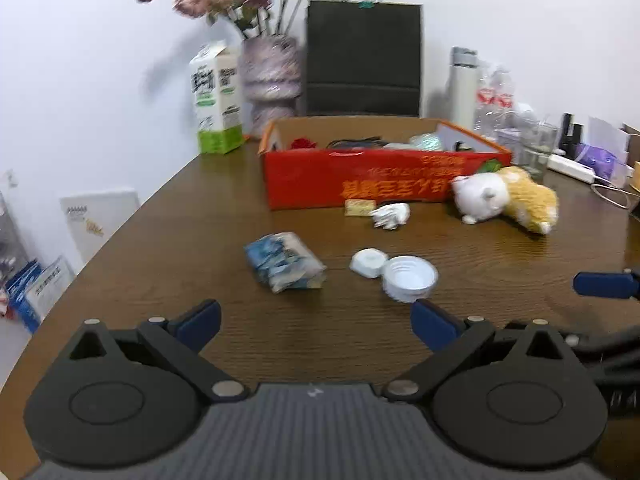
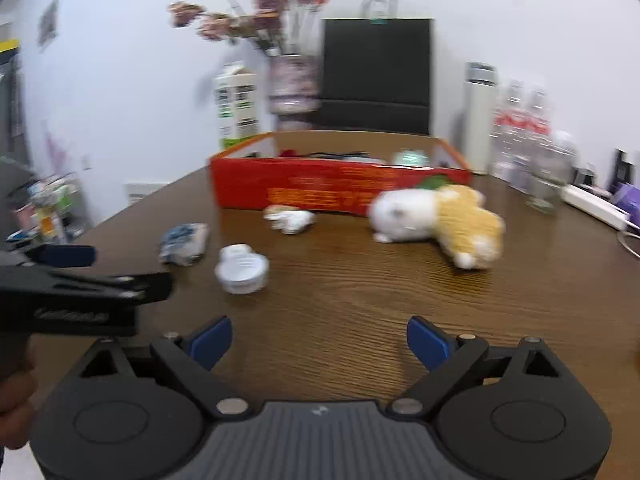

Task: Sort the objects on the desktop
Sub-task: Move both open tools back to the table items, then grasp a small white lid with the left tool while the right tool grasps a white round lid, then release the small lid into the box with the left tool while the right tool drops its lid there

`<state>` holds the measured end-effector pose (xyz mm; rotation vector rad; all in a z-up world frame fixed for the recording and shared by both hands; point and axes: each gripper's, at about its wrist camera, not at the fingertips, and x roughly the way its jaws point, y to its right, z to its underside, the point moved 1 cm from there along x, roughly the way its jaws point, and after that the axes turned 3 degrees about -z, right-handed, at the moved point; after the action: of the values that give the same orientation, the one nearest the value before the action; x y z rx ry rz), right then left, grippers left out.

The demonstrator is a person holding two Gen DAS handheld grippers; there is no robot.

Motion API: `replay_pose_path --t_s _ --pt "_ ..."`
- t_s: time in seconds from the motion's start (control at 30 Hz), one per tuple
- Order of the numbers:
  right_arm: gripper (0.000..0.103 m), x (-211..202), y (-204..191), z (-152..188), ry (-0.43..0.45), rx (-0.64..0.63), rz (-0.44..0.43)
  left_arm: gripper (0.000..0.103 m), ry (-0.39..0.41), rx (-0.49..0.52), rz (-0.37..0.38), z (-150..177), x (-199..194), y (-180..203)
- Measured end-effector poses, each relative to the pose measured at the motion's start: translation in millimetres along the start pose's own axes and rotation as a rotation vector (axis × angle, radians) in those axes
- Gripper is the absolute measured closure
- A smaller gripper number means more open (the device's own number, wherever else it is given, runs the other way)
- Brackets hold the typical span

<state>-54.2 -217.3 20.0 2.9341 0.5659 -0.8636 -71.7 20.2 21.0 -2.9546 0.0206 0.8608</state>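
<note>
Loose items lie on a brown wooden table (image 1: 168,240) in front of an open red cardboard box (image 1: 360,178): a blue and white crumpled packet (image 1: 282,262), a white lid (image 1: 410,278) beside a small white case (image 1: 368,262), a crumpled white tissue (image 1: 390,216), a small yellow packet (image 1: 360,207) and a white and yellow plush toy (image 1: 504,198). My left gripper (image 1: 316,322) is open over bare wood, short of the packet and lid. My right gripper (image 2: 320,340) is open too, with nothing between its fingers; the plush toy (image 2: 436,220) lies beyond it.
Behind the box stand a milk carton (image 1: 218,104), a vase of dried flowers (image 1: 270,76), a black paper bag (image 1: 362,60), a white flask (image 1: 462,86) and water bottles (image 1: 494,100). A glass (image 1: 536,152) and a power strip (image 1: 570,168) sit at the right. The table edge curves on the left.
</note>
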Motion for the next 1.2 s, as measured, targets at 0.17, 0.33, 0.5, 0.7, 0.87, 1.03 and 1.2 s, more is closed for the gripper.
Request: replay_pose_path --t_s 0.17,0.33,0.5,0.7,0.87,1.03,1.2 --pt "0.021 27 -18 -9 -0.051 -0.065 -0.052 0.0 -0.085 -0.073 -0.028 -6 23 -24" --pt "0.026 59 -26 -30 -0.055 -0.11 -0.078 0.0 -0.086 -0.12 0.003 -12 30 -39" --pt "0.062 84 -34 -42 -0.094 -0.113 -0.128 0.0 -0.036 -0.076 0.046 -24 28 -42" --pt "0.064 79 -10 -43 -0.087 -0.04 -0.062 0.003 -0.01 -0.023 0.148 -45 42 -20" --pt "0.064 59 24 -42 -0.068 0.015 0.024 0.015 -0.041 0.066 0.195 -51 69 24" --pt "0.064 46 43 -37 -0.042 0.063 0.044 0.049 -0.139 0.051 0.215 -42 92 29" --pt "0.064 46 49 -38 -0.034 0.074 0.037 0.075 -0.128 0.066 0.194 -40 83 30"
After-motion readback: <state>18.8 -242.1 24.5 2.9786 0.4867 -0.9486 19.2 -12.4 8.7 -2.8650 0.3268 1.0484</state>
